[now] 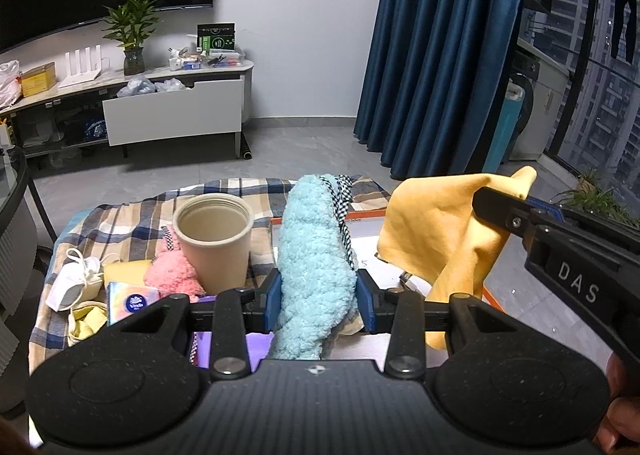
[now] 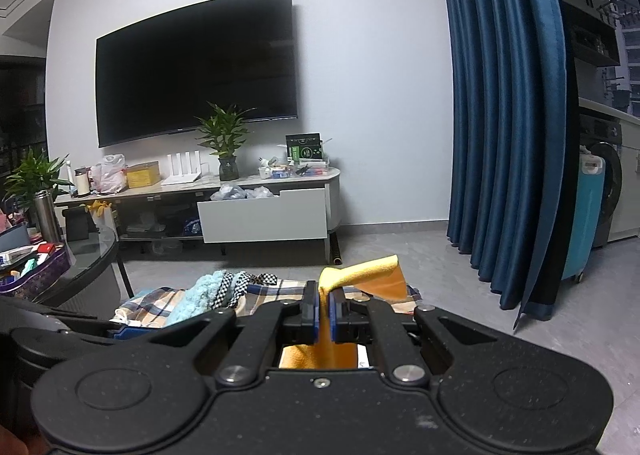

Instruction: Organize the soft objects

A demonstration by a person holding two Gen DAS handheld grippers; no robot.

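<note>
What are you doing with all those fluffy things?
A person is sorting soft things with a tool in each hand. The left tool is squeezing a fluffy light-blue cloth with a checkered strip beside it. The right tool is pinched shut on a yellow cloth. Below, on a plaid blanket, wait a beige cup, a pink fuzzy thing and a tissue pack.

Your left gripper (image 1: 319,297) points downward, its blue pads pressed in on both sides of the fluffy blue towel (image 1: 312,255). Your right gripper (image 2: 324,315) sits nearer level, jaws nearly touching, pinching the yellow cloth (image 2: 372,275) and holding it up.
</note>
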